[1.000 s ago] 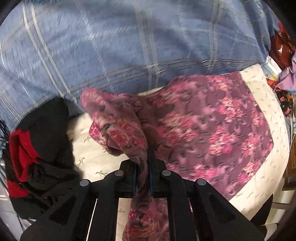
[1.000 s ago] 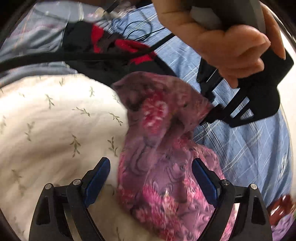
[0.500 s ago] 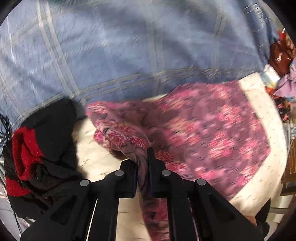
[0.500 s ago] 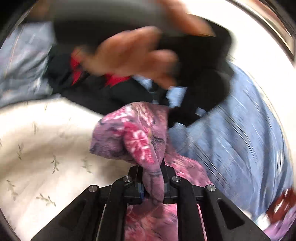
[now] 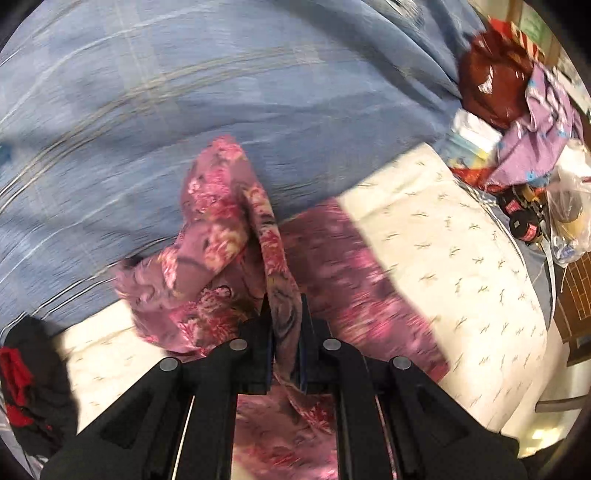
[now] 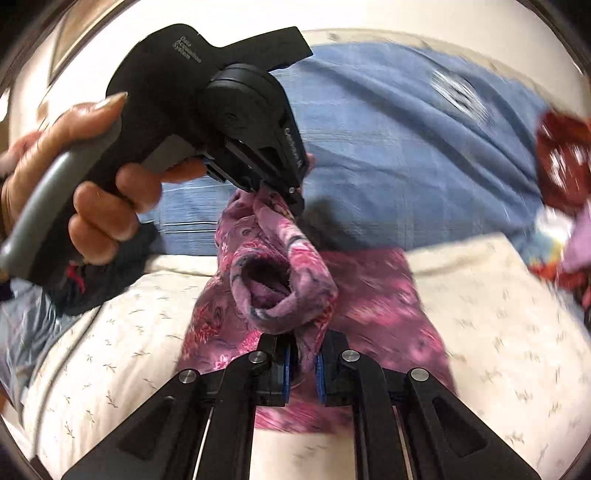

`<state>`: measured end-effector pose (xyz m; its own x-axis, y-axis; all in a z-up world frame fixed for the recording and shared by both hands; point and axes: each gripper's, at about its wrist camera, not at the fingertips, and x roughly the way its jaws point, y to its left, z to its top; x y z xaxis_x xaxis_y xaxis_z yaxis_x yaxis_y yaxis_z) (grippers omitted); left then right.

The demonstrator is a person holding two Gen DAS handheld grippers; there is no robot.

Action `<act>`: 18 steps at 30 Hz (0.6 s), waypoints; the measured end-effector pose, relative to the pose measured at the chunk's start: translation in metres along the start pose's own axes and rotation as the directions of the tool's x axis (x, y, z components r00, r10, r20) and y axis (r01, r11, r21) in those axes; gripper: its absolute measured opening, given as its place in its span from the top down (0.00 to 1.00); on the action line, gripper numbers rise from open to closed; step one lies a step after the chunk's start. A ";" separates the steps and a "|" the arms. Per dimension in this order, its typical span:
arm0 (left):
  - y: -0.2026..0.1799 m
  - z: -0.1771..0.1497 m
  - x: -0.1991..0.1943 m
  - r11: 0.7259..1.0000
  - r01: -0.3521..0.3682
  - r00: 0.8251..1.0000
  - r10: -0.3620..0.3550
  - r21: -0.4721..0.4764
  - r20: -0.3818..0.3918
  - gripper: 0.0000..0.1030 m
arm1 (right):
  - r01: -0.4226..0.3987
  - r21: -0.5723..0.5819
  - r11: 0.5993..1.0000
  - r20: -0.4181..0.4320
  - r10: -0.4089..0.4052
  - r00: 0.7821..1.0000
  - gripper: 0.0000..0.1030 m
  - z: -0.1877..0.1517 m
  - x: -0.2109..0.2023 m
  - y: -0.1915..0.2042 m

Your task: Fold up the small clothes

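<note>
Garment (image 5: pixel 221 236), pink floral: one edge clamped in left tongs (image 5: pixel 286 354), another in right tongs (image 6: pixel 301 363), lifted above cream bedspread (image 5: pixel 461 258). A second ago right tongs stood apart; both ends now secured, so folding over looks ready.

Bed covered by cream quilt (image 5: pixel 461 258) with small sprig print; blue plaid blanket (image 5: pixel 147 110) bunched across far side. Dark red shiny cushion (image 5: pixel 491 88) at far right, lilac printed cloth (image 5: pixel 543 122) just beside it. Clear plastic bag (image 5: pixel 572 221) at right bed edge. Brown tiled floor (image 5: pixel 580 295) beyond right edge. Pale wall (image 6: pixel 424 18) behind bed; warm indoor light, scene motion-blurred.
</note>
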<state>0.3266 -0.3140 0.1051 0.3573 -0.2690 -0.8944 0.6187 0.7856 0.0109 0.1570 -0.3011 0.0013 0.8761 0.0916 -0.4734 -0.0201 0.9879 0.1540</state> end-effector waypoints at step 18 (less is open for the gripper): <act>0.055 -0.008 -0.035 0.965 0.006 0.987 0.037 -0.262 0.158 0.27 | -0.100 0.398 0.912 -0.079 0.143 0.987 0.40 -0.014 -0.003 -0.159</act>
<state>0.3422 -0.2567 0.1335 0.4859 -0.3247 -0.8115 0.4160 0.9025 -0.1121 0.1507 -0.4570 -0.0333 0.8236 0.2412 -0.5134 0.0857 0.8418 0.5330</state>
